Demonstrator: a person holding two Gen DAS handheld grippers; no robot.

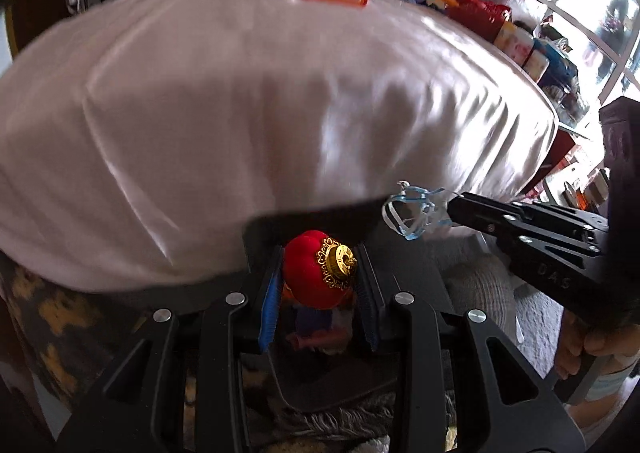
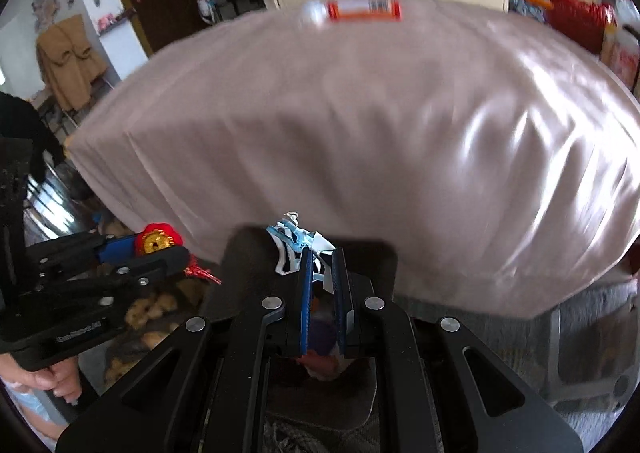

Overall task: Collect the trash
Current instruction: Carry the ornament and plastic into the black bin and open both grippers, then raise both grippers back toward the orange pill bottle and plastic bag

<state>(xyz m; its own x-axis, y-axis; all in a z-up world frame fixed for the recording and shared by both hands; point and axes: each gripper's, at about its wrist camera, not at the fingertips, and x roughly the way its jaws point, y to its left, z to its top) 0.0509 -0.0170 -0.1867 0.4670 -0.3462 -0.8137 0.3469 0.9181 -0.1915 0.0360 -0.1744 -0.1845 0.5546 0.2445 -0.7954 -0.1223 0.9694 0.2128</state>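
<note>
Spreading wide across both views is one bench (image 1: pixel 240 101) under pale cloth, one orange-labelled bottle (image 2: pixel 354 11) lying at its far edge. Nearer, left tongs (image 1: pixel 320 277) are pinching one red lantern ornament (image 1: pixel 316 273); right tongs (image 2: pixel 322 277) are pinching one crumpled blue-white wrapper (image 2: pixel 298 245).

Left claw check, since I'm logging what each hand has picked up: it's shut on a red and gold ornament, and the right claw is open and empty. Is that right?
Not quite. The left claw is shut on the red and gold ornament, but the right claw is not open and empty: the right wrist view shows it shut on a crumpled blue and white wrapper.
</note>
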